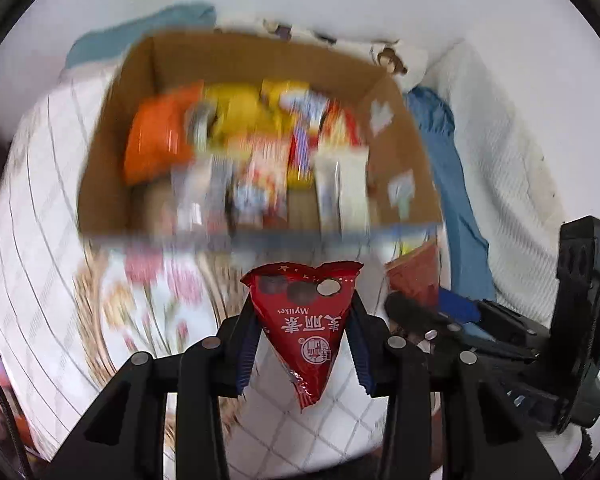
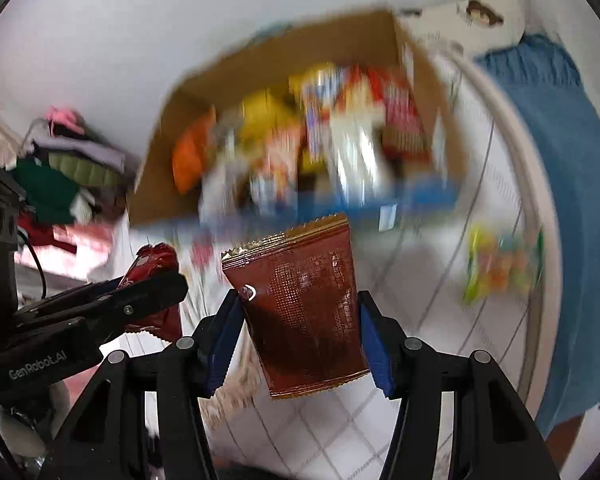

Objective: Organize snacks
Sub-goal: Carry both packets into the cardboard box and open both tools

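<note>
My left gripper (image 1: 304, 312) is shut on a red triangular snack packet (image 1: 306, 320), held above the bed with its wide end pointing away from me. In the right wrist view my right gripper (image 2: 298, 304) is shut on a brown rectangular snack packet (image 2: 304, 304), gold-edged at its top. The left gripper (image 2: 152, 292) with its red packet (image 2: 156, 262) also shows at the left of that view. Ahead of both stands an open cardboard box (image 1: 112, 152) (image 2: 160, 168) filled with several colourful snack packets, blurred by motion.
The box rests on a white quilted bed cover (image 1: 40, 200) with a floral patch. A blue cloth (image 1: 456, 184) (image 2: 560, 160) lies to the right. A green and yellow snack bag (image 2: 500, 268) lies on the cover at right. Piled clothes (image 2: 68, 168) sit far left.
</note>
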`<state>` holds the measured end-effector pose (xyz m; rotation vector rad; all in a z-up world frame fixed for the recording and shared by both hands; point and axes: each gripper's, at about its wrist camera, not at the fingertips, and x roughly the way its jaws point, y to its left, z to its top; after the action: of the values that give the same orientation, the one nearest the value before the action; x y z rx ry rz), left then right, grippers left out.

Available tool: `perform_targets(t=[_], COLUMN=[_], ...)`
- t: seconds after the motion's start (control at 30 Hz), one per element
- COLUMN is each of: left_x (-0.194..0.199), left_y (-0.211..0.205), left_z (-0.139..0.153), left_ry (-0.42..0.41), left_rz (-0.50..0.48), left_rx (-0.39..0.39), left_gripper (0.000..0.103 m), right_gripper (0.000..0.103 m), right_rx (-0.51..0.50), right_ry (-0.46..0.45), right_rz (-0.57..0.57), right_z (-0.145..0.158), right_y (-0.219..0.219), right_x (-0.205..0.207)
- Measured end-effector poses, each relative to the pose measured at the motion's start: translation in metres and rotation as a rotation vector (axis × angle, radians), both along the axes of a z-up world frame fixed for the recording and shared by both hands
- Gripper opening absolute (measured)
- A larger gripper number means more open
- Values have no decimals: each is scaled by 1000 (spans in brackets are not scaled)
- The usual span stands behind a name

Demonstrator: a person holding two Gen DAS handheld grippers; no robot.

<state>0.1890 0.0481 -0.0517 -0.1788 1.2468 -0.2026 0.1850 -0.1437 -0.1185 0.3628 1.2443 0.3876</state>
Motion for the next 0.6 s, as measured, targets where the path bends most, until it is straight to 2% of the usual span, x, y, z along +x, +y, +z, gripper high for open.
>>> perform_targets(t=[0.1, 0.2, 0.33, 0.47, 0.6], left_x=[40, 88, 156, 201, 226], left_y=[8, 20, 46, 67, 83], left_z=[19, 21, -3, -31, -37], left_ry=[-40, -50, 25, 82, 119], left_rz=[-10, -5, 29, 54, 87], left_rx=[40, 99, 146, 211, 231], left_gripper=[37, 38, 38, 38, 38], right_gripper=[59, 59, 59, 59, 60], right_rx=[-34, -81, -152, -196, -207], right_ry=[-47, -42, 0, 37, 73], right_rz=[-41, -72, -96, -94, -113], right_z=[17, 14, -9, -24, -41], right_y=[-6, 5, 10, 14, 18], right_x=[40, 84, 134, 159, 176])
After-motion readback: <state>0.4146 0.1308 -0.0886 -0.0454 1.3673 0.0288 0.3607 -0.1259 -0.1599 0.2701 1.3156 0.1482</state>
